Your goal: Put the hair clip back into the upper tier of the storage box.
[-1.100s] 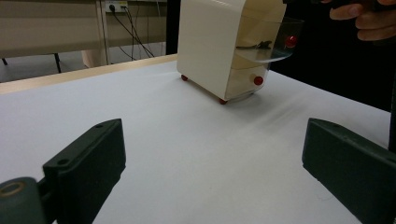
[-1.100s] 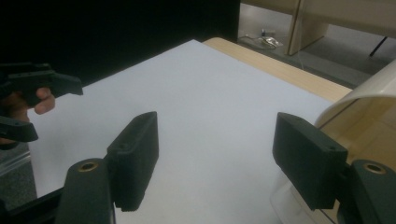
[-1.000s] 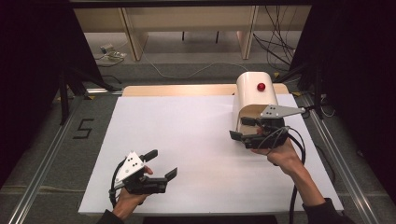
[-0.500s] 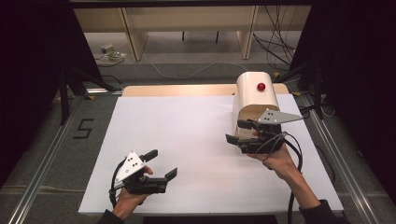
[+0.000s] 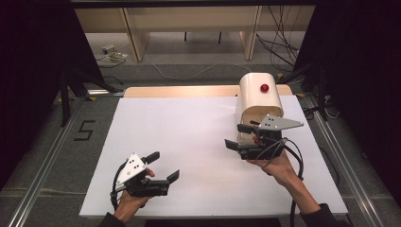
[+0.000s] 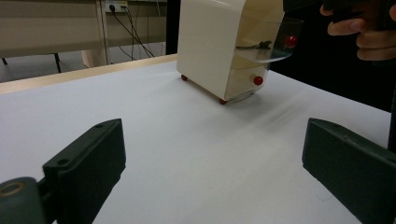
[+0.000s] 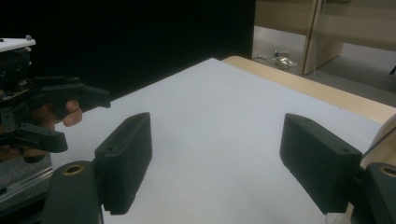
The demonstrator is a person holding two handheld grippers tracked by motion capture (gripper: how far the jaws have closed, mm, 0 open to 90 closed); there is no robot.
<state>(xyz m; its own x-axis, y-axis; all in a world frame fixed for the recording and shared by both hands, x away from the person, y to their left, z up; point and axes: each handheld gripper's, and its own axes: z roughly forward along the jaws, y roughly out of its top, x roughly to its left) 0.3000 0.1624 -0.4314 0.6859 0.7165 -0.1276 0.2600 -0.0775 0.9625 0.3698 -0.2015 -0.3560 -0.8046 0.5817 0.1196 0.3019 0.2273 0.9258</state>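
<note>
A cream box (image 5: pixel 257 97) with a red knob (image 5: pixel 264 88) on top stands at the back right of the white table (image 5: pixel 189 127). From the left gripper view, the box (image 6: pixel 210 42) has a clear flap (image 6: pixel 275 44) swung out with a red knob, a small dark item lying on it, and a drawer with a red knob (image 6: pixel 258 80) below. My right gripper (image 5: pixel 235 135) is open and empty just in front of the box, pointing left. My left gripper (image 5: pixel 164 165) is open and empty near the front left edge.
A wooden strip (image 5: pixel 179 91) runs along the table's back edge. On the floor to the left is a "5" marking (image 5: pixel 84 130), with metal rails on both sides and cables behind. The other hand's gripper (image 7: pixel 46 112) sits at the left of the right gripper view.
My right gripper has drawn a little left and toward the person, away from the box front. The left gripper has stayed put.
</note>
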